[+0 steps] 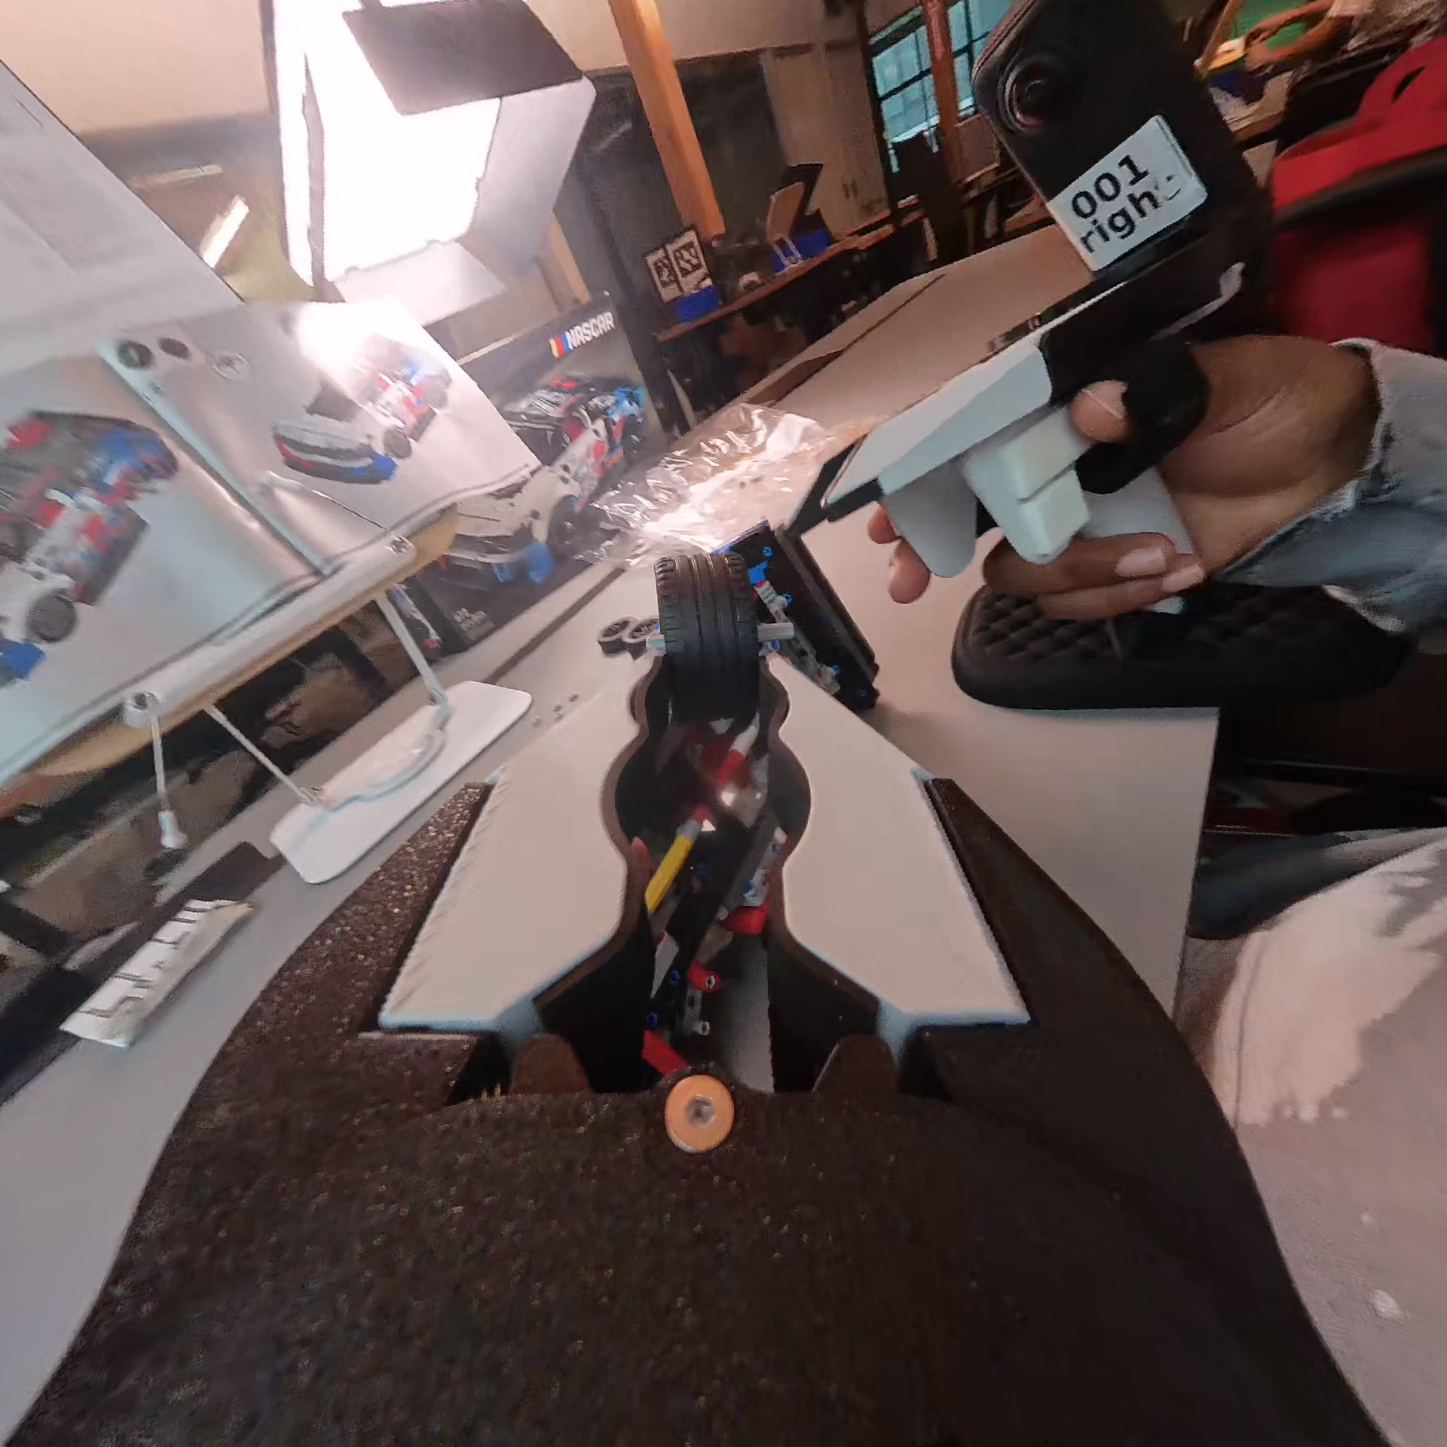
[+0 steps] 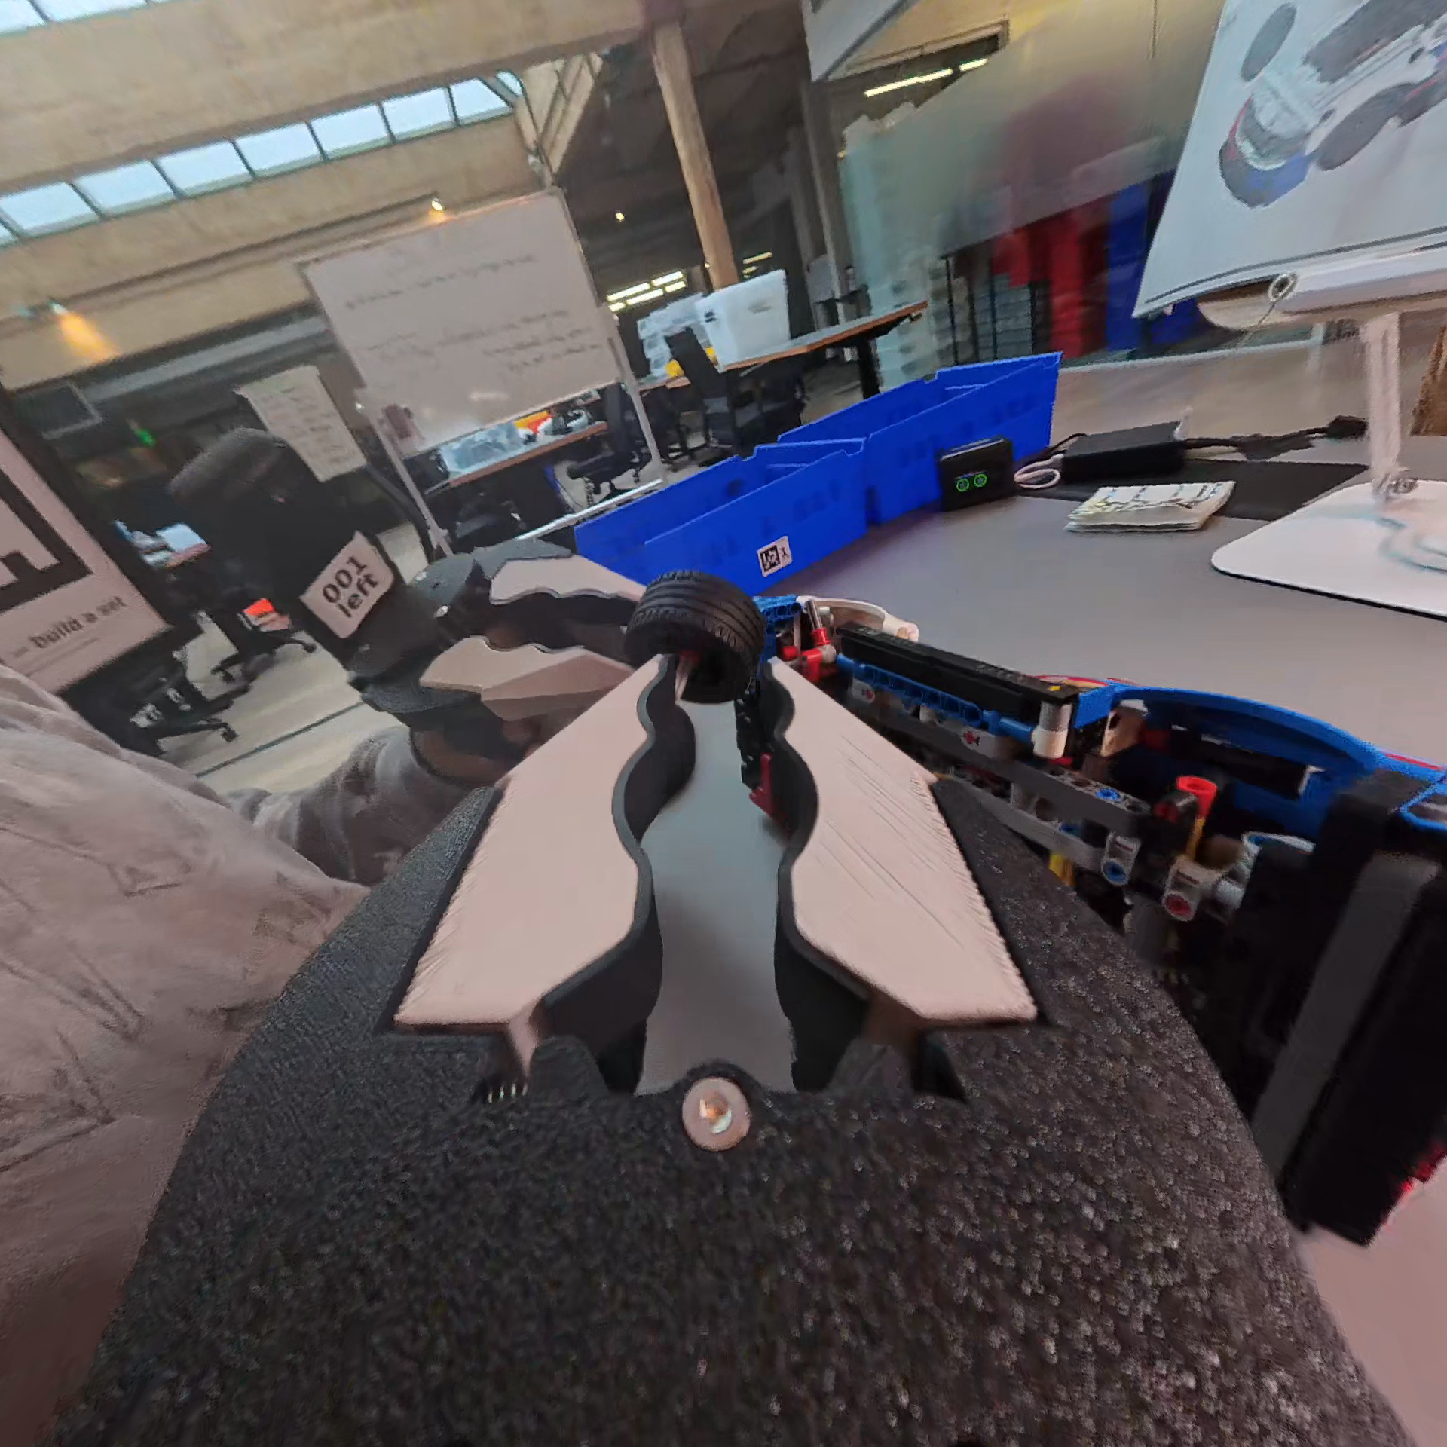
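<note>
Two grippers: both hand-held, meeting at one black wheel [image 1: 709, 618] on a partly built brick model car [image 2: 1096, 752].
Far left of the wheel: an open instruction booklet [image 1: 235, 438] leans on a white stand, well apart.
Just left of the wheel: small loose tyres [image 1: 626, 630] lie on the grey table [image 1: 979, 744].
At the wheel: the left gripper [image 1: 716, 689] has its fingertips pressed in on the wheel's two sides, clamping the tyre; the car's frame runs back under its fingers.
Behind the wheel: a crumpled clear plastic bag [image 1: 728, 478] rests on the table.
Right of the wheel: the right gripper [image 2: 716, 673] has narrow jaws, tips against the car just under the wheel; I cannot tell whether it grips anything.
Car: tilted on its side, off the table at the wheel end.
Risk, slipping: the rounded rubber tyre probably rolls or squirts out of the pinch if squeezed off-centre.
Risk, breakage: two grippers pulling unevenly likely pop the axle or nearby bricks loose, scattering parts among the loose tyres.
</note>
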The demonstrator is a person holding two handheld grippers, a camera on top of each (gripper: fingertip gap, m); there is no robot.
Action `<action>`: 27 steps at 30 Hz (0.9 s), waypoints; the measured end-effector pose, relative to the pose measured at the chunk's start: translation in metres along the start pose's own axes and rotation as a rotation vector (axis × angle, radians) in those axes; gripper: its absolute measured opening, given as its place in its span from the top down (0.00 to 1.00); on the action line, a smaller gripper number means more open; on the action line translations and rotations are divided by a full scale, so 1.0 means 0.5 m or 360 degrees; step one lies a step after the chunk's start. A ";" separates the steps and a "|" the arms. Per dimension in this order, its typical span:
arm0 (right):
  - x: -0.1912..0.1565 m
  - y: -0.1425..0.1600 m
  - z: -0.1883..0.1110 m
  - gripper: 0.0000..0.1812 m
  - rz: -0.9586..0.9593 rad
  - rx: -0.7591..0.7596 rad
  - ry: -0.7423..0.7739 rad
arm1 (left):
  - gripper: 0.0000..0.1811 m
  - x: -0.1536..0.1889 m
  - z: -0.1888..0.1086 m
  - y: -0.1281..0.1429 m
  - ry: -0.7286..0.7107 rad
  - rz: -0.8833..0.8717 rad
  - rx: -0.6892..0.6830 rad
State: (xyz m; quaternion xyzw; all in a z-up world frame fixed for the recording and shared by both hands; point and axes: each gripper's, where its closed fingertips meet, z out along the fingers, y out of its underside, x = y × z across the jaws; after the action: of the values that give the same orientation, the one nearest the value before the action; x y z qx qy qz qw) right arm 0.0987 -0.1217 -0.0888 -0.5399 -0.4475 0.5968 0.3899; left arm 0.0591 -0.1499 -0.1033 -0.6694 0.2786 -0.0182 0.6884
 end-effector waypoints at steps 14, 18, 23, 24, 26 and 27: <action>-0.052 0.031 0.057 0.98 -0.0171 0.0145 0.0068 | 0.88 0.027 -0.013 -0.032 -0.0324 0.0403 0.0135; -0.048 0.033 0.062 0.98 -0.0321 0.0147 0.0171 | 0.88 0.020 -0.009 -0.024 -0.0375 0.0406 0.0128; -0.035 0.022 0.070 0.99 -0.0339 0.0237 0.0330 | 0.90 -0.003 -0.003 -0.024 -0.0500 0.0381 0.0118; -0.035 0.017 0.072 0.99 -0.0310 0.0274 0.0340 | 0.90 -0.007 -0.003 -0.028 -0.0526 0.0375 0.0127; -0.035 0.010 0.074 0.99 -0.0287 0.0334 0.0365 | 0.90 -0.013 -0.003 -0.032 -0.0536 0.0315 0.0146; -0.034 0.008 0.075 0.99 -0.0289 0.0353 0.0379 | 0.90 -0.015 -0.002 -0.032 -0.0535 0.0303 0.0145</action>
State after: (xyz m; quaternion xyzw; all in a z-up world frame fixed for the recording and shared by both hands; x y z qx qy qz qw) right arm 0.0637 -0.1434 -0.0872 -0.5179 -0.3764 0.5367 0.5496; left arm 0.0579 -0.1496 -0.0855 -0.6018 0.2207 0.1464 0.7534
